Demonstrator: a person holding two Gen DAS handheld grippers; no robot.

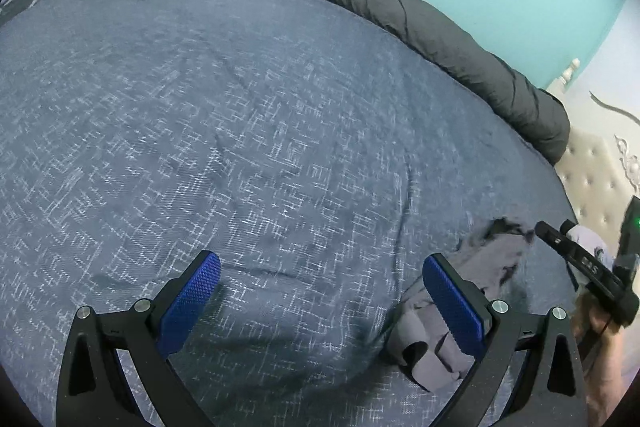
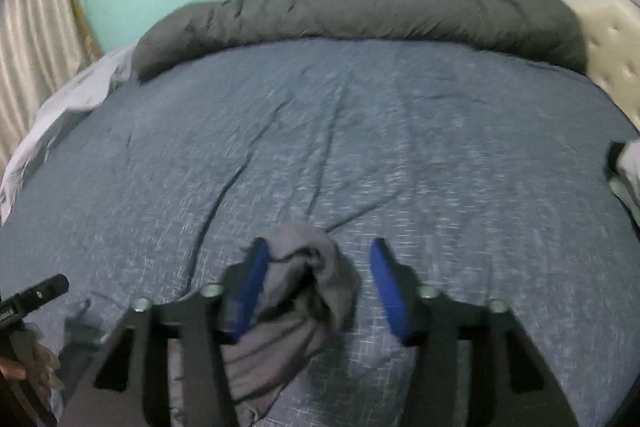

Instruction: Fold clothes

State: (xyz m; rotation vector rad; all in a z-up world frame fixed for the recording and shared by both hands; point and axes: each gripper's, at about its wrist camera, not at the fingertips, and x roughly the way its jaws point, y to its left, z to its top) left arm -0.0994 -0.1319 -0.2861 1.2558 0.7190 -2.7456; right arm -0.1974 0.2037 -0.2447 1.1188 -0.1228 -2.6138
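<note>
A crumpled grey garment (image 2: pixel 292 311) lies on the blue bedspread (image 2: pixel 320 147) near the front edge. My right gripper (image 2: pixel 318 259) is open and hangs just over it, the cloth bunched between and under the blue pads (image 2: pixel 250 287). In the left wrist view the same garment (image 1: pixel 472 291) lies low right, behind the right pad (image 1: pixel 452 307) of my left gripper (image 1: pixel 320 271), which is open and empty over bare bedspread (image 1: pixel 240 127). The right gripper's black body (image 1: pixel 584 267) shows at the far right of that view.
A rolled dark grey duvet (image 2: pixel 360 15) lies along the far side of the bed by the teal wall. A pale sheet (image 2: pixel 60 115) hangs off the left side. A tufted cream headboard (image 2: pixel 608 43) stands at the right. Some pale cloth (image 2: pixel 628 163) sits at the right edge.
</note>
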